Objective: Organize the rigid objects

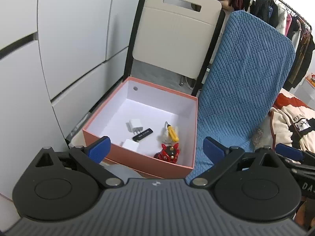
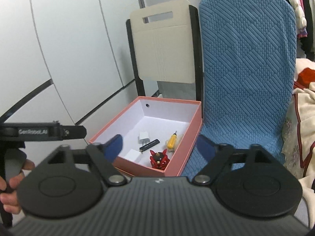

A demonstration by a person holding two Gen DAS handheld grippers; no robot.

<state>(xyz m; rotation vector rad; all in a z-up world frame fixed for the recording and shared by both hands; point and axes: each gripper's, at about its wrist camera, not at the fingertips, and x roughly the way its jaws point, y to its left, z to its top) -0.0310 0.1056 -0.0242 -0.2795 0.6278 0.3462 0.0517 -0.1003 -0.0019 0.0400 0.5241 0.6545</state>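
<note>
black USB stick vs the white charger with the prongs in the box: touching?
Cannot tell. In the left wrist view the black USB stick lies right at the prongs of the white charger, with no visible gap, but overlap could hide one. The right wrist view is too small.

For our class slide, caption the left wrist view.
Open tool above a pink box holding two chargers, a black stick, a yellow screwdriver and a red toy.
</note>
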